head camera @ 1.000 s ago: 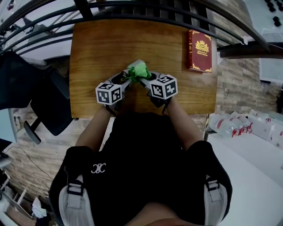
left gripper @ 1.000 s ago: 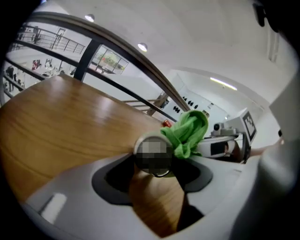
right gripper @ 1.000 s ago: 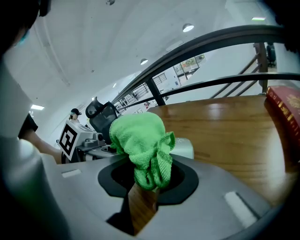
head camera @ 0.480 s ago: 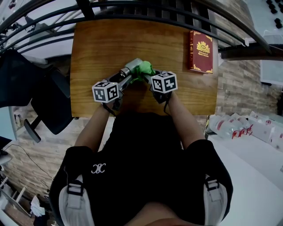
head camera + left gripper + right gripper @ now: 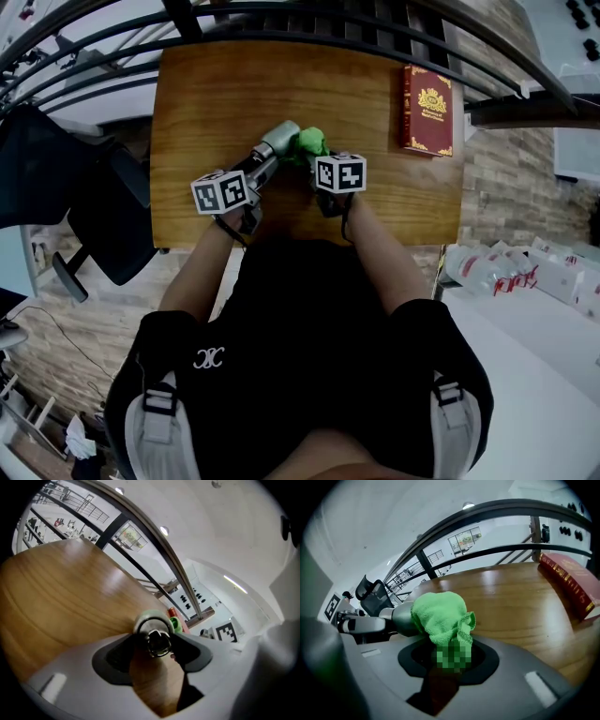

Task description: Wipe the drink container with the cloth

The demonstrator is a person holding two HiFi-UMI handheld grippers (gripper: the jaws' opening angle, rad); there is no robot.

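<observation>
Gripping a silver metal drink bottle [image 5: 278, 140] over the brown wooden table [image 5: 225, 89], left gripper [image 5: 159, 644] clamped on its end, right gripper [image 5: 450, 657] pinching a bunched green cloth [image 5: 439, 616], cloth draped against the bottle's far end.

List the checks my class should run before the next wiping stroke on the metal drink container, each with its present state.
1. The left gripper is shut on the drink container: ok.
2. The right gripper is shut on the cloth: ok.
3. The cloth touches the drink container's far end: ok.
4. The book lies apart from both grippers, near the table edge: ok.
5. The drink container is clean all round: cannot tell.
</observation>
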